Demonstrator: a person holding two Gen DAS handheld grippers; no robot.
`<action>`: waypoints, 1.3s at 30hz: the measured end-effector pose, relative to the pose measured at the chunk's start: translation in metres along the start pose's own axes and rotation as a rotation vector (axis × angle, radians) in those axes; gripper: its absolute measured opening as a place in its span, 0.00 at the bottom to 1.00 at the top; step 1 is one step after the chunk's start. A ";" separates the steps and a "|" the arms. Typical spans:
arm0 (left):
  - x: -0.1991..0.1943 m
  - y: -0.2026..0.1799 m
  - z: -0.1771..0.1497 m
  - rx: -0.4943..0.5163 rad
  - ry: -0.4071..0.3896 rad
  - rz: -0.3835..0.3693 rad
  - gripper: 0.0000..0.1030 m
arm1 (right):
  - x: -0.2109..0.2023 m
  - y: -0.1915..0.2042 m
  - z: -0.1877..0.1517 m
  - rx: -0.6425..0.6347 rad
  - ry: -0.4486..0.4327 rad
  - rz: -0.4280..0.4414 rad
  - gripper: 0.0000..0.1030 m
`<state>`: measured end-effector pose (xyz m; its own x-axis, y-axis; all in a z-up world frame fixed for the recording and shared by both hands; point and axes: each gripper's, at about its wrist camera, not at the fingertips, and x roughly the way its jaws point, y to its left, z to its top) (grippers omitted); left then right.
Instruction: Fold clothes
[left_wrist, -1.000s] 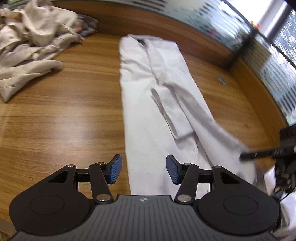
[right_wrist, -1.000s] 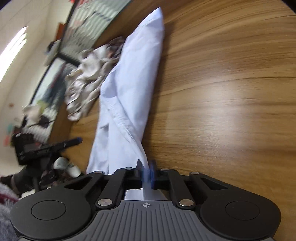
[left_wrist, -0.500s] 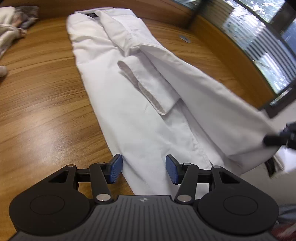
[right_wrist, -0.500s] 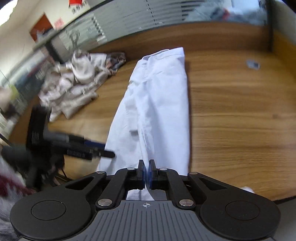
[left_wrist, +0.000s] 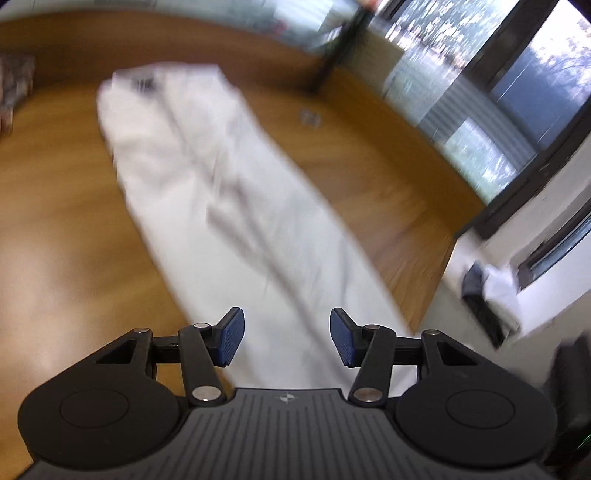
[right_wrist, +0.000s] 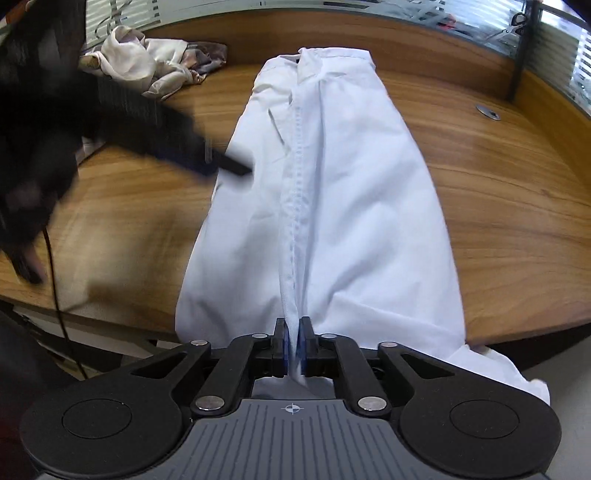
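Now we lay the hem down flat before our right gripper (right_wrist: 293, 345), its jaws just easing on the shirt (right_wrist: 332, 206), lets go, while our left gripper (left_wrist: 287, 341) hovers with jaws apart, empty.

Both wrist views close, angled down, sharing white shirt (right_wrist: 332, 184)

Wooden table (right_wrist: 498, 206), curved raised rim. Round metal grommet (right_wrist: 487, 112) set in top, far right. Glass partition with blinds (right_wrist: 576, 62) behind. Window (left_wrist: 517, 85), dark frame.
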<state>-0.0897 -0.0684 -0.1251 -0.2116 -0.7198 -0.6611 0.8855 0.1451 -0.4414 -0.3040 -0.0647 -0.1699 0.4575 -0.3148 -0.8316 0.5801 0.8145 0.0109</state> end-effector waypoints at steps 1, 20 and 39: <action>-0.006 -0.002 0.009 0.013 -0.028 -0.010 0.55 | 0.001 0.003 -0.001 -0.003 0.000 -0.004 0.17; 0.078 -0.002 0.047 0.233 0.106 0.136 0.34 | -0.056 0.002 0.014 0.034 -0.126 0.058 0.37; 0.030 0.031 0.003 0.104 0.138 0.167 0.48 | 0.020 -0.082 0.054 0.231 -0.064 -0.139 0.53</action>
<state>-0.0672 -0.0880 -0.1567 -0.1070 -0.5914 -0.7993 0.9492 0.1785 -0.2592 -0.3065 -0.1643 -0.1576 0.4002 -0.4522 -0.7971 0.7754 0.6306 0.0315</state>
